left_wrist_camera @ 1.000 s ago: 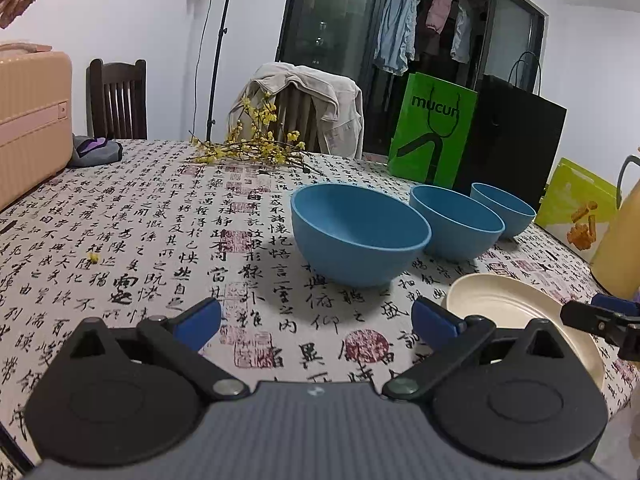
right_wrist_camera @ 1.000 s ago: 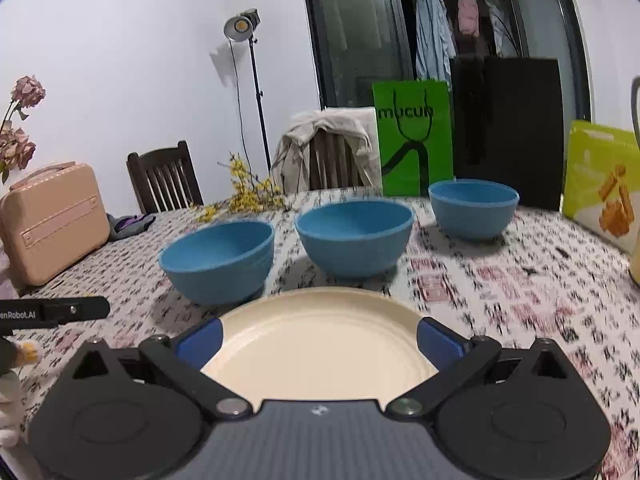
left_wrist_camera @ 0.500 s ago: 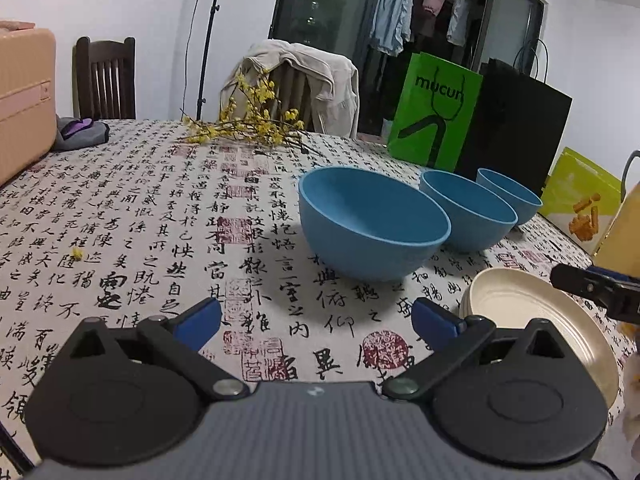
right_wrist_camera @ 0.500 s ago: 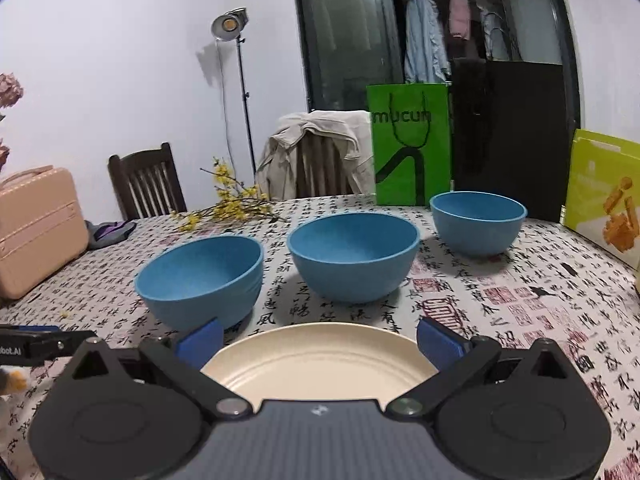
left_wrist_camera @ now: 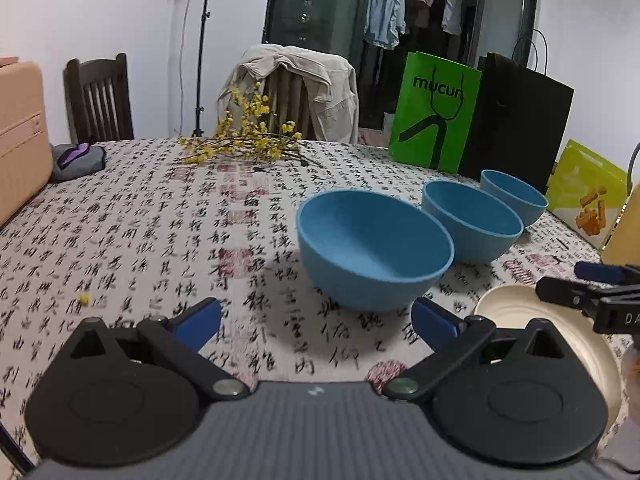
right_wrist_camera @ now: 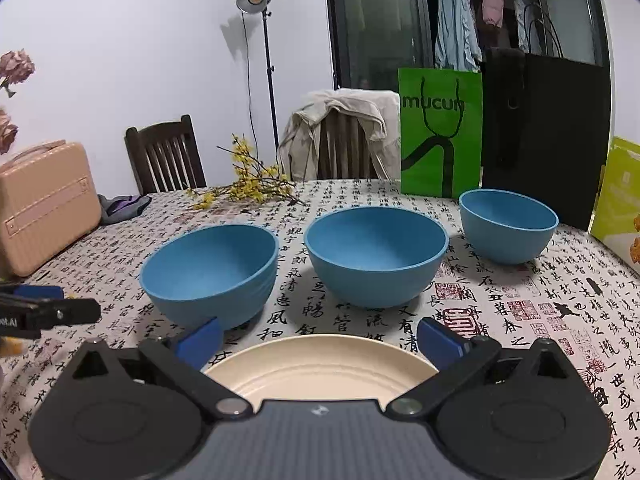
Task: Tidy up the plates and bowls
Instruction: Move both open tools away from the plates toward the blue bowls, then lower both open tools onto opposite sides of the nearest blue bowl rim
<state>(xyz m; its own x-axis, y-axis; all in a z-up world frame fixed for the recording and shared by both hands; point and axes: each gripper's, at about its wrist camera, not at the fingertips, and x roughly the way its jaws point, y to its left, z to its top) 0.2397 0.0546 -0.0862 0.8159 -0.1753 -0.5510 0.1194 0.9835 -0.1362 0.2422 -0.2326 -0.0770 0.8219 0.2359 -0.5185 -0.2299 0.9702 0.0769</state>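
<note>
Three blue bowls stand in a row on the patterned tablecloth: a large one (left_wrist_camera: 372, 248) (right_wrist_camera: 212, 276), a middle one (left_wrist_camera: 470, 220) (right_wrist_camera: 376, 256) and a small one (left_wrist_camera: 514, 200) (right_wrist_camera: 506, 226). A cream plate (right_wrist_camera: 320, 368) (left_wrist_camera: 516, 320) lies near the table's front edge. My left gripper (left_wrist_camera: 316, 322) is open and empty, just in front of the large bowl. My right gripper (right_wrist_camera: 318, 338) is open over the plate's near part, not gripping it.
A green bag (left_wrist_camera: 434, 114), a black bag (left_wrist_camera: 516, 120) and a yellow-green box (left_wrist_camera: 586, 192) stand behind the bowls. Yellow flower sprigs (left_wrist_camera: 244, 140) lie at the back. A peach case (right_wrist_camera: 44, 204) stands left. Chairs are behind the table.
My left gripper has risen and tilted down, closing toward the large bowl. My right gripper has drawn back and lifted, so the plate shows lower and smaller between its fingers.
</note>
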